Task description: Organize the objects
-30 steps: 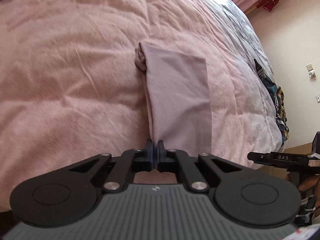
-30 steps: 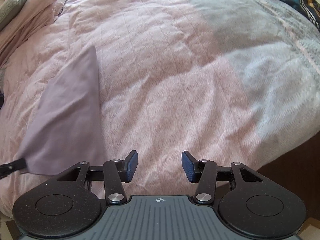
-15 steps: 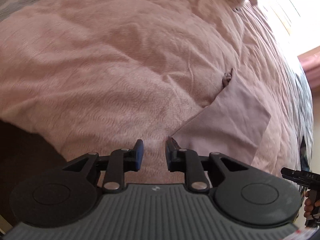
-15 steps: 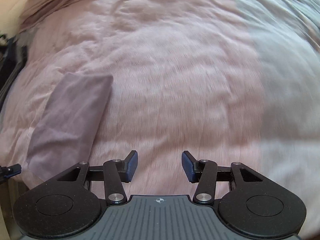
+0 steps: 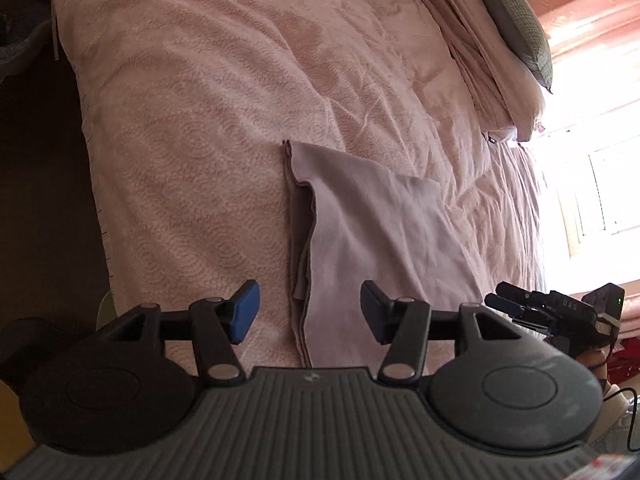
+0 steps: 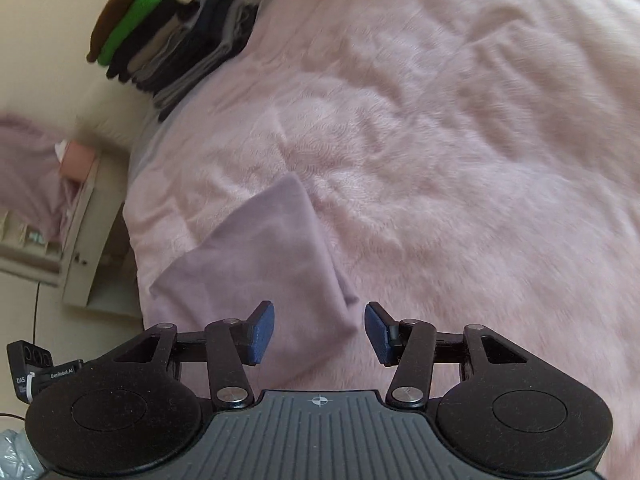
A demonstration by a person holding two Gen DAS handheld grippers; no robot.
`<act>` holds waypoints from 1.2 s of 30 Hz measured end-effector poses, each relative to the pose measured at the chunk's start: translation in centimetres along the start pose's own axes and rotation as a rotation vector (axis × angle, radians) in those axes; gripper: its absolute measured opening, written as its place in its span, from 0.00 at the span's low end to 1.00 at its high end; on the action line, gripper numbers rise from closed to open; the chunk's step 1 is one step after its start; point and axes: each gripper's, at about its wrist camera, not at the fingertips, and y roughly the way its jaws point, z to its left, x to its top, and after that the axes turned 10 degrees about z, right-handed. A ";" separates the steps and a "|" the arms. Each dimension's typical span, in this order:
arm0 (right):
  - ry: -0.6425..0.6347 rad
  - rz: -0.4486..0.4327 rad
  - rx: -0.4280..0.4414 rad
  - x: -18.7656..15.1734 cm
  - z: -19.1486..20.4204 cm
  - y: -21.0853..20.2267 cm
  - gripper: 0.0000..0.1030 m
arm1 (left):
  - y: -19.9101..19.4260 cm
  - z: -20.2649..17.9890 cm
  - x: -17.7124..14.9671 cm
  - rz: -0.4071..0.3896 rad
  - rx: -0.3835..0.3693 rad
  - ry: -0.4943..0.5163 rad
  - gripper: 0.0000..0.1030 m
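Left wrist view: a folded mauve cloth (image 5: 372,232) lies flat on the pink bed cover (image 5: 208,128), its near edge running between the blue pads of the left tool (image 5: 308,314), whose jaws are opening and pressing on nothing. Right wrist view: the same cloth (image 6: 264,256) sits near the bed's edge, its near corner reaching in between the pads of the right tool (image 6: 320,332), jaws also opening, nothing gripped. A stack of folded clothes (image 6: 168,36) rests at the far corner of the bed, well apart from the cloth.
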 end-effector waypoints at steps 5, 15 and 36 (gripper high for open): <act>-0.013 0.114 0.088 4.3 -2.3 4.5 0.51 | 1.8 0.5 -0.3 -0.055 -0.008 -0.040 0.48; 0.011 0.203 0.320 9.0 -5.1 8.9 0.51 | 4.4 2.5 0.4 -0.110 -0.123 -0.153 0.49; -0.171 -0.040 0.232 4.5 0.2 4.1 0.05 | 2.0 -1.7 2.1 -0.130 -0.027 0.084 0.08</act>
